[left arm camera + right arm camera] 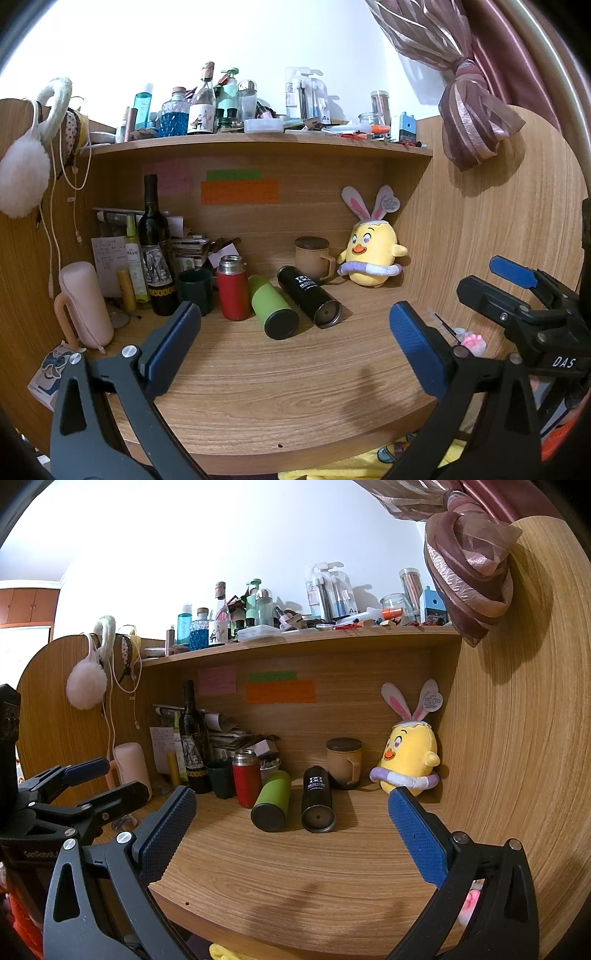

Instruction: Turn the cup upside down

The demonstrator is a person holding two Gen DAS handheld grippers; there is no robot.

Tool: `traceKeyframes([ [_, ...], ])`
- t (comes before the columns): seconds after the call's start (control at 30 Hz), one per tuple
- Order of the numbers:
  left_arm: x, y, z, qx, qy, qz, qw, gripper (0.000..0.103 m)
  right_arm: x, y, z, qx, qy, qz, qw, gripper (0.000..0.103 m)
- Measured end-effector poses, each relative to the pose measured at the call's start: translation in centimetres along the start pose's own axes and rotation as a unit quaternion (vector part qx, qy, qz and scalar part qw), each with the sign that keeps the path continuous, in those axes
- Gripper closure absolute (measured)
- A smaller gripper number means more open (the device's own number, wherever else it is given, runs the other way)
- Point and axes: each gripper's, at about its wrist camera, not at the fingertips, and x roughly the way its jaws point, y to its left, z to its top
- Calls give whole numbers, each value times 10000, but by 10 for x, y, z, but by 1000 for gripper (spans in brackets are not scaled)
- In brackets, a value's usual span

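Observation:
A green cup (273, 306) (272, 800) and a black cup (309, 296) (317, 799) lie on their sides on the wooden desk (280, 373), ends toward me. A red flask (232, 286) (246, 777) and a dark green cup (195, 290) (220, 777) stand upright left of them. A brown lidded mug (313, 257) (344, 762) stands behind. My left gripper (295, 339) is open and empty, in front of the lying cups. My right gripper (291, 823) is open and empty too, and shows at the right of the left wrist view (513, 291).
A wine bottle (155, 251), a yellow spray bottle and a pink case (85, 302) stand at the desk's left. A yellow plush chick (373, 254) sits at the back right. A cluttered shelf (258, 142) hangs above. Side panels close both sides.

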Motion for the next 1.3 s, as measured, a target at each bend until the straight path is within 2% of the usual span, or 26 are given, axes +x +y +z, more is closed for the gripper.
traceKeyframes([
  [1.0,-4,-1,-1,-1,-51,10,10000,0,-1,0,0,-7,1,-7,10000,0],
  [1.3,2,1,-3,-40,62,2,10000,0,1,-1,0,3,24,-17,10000,0],
])
